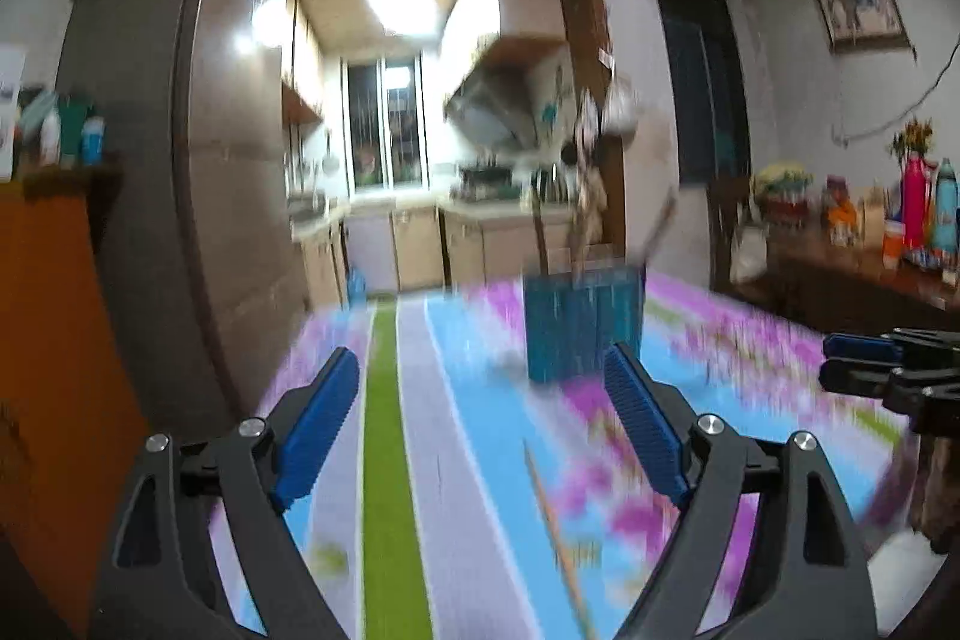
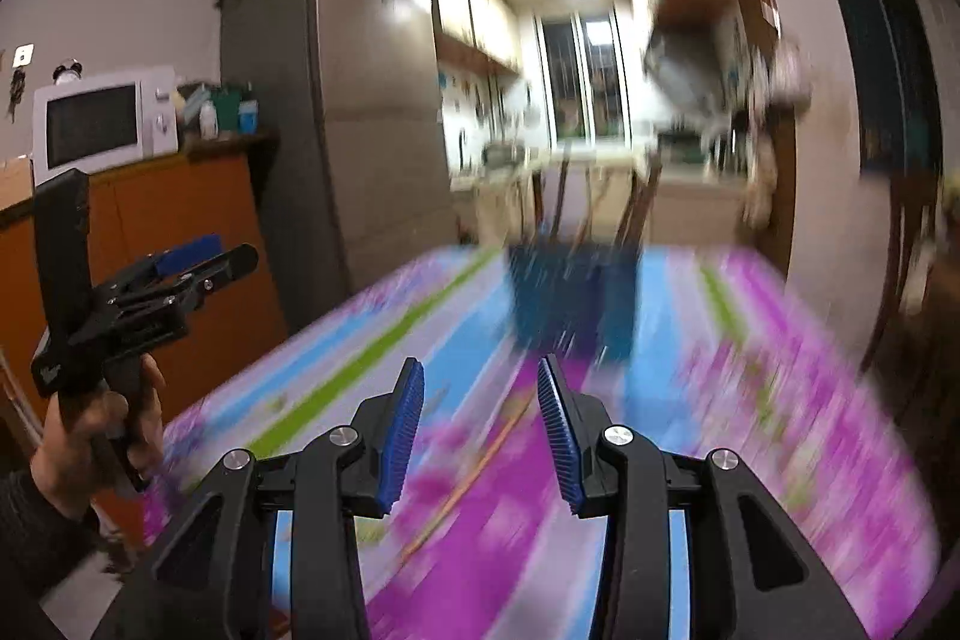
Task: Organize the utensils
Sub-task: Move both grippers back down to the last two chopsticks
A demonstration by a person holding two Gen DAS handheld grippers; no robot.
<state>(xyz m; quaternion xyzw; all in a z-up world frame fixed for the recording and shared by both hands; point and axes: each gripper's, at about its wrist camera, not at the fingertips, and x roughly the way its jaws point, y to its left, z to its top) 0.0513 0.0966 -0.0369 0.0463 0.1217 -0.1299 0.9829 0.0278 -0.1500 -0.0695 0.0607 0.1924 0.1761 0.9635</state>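
A blue utensil holder (image 1: 582, 322) stands on the striped floral tablecloth (image 1: 420, 460) with several wooden-handled utensils sticking up from it; it also shows in the right wrist view (image 2: 570, 298), blurred. A single wooden chopstick (image 1: 552, 520) lies on the cloth in front of the holder, also in the right wrist view (image 2: 468, 478). My left gripper (image 1: 480, 370) is open and empty above the cloth, short of the holder. My right gripper (image 2: 480, 376) is open and empty, with the chopstick lying just below and ahead of it. Each gripper appears in the other's view, the right (image 1: 864, 364) and the left (image 2: 198, 262).
A tall grey fridge (image 2: 336, 112) stands at the table's left, beside an orange cabinet (image 2: 180, 232) carrying a white microwave (image 2: 102, 124). A side table with bottles and flowers (image 1: 900, 220) is at the right. The kitchen lies beyond the table's far edge.
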